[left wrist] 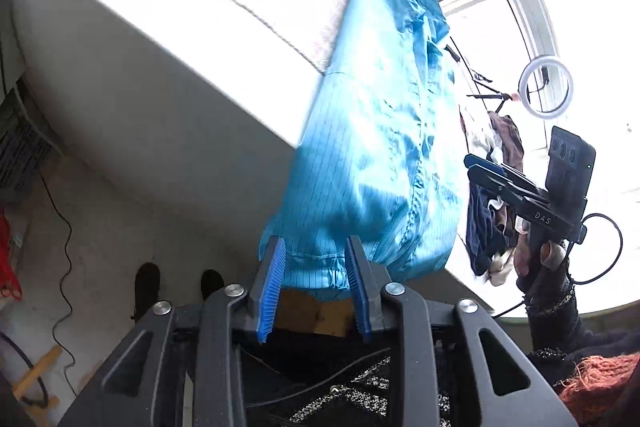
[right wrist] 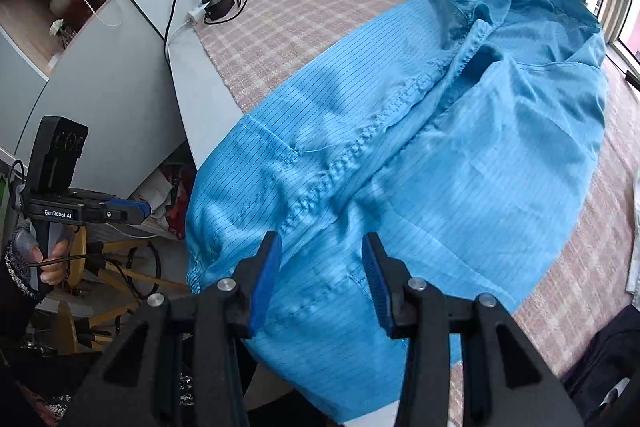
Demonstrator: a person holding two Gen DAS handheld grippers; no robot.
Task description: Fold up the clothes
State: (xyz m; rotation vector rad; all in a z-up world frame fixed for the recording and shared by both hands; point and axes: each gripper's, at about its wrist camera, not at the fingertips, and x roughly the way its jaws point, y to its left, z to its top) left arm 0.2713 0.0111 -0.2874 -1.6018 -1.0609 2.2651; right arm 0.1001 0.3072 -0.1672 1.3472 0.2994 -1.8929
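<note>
A blue pinstriped zip jacket (right wrist: 400, 131) lies spread on a bed with a pink checked cover (right wrist: 304, 11), its lower hem hanging over the near edge. In the left wrist view the jacket (left wrist: 376, 147) drapes down the bed's white side. My left gripper (left wrist: 316, 247) is open, its blue pads on either side of the hanging elastic hem, below the bed edge. My right gripper (right wrist: 320, 247) is open just above the jacket's lower front, near the zip. Each gripper shows in the other's view: the right one (left wrist: 480, 171) and the left one (right wrist: 136, 211).
A power strip with cables (right wrist: 216, 3) lies at the bed's far left corner. A pile of other clothes (left wrist: 496, 195) lies to the right of the jacket. A ring light (left wrist: 546, 89) stands by the window. A wooden stool (right wrist: 104, 267) and my feet (left wrist: 176, 287) are on the floor.
</note>
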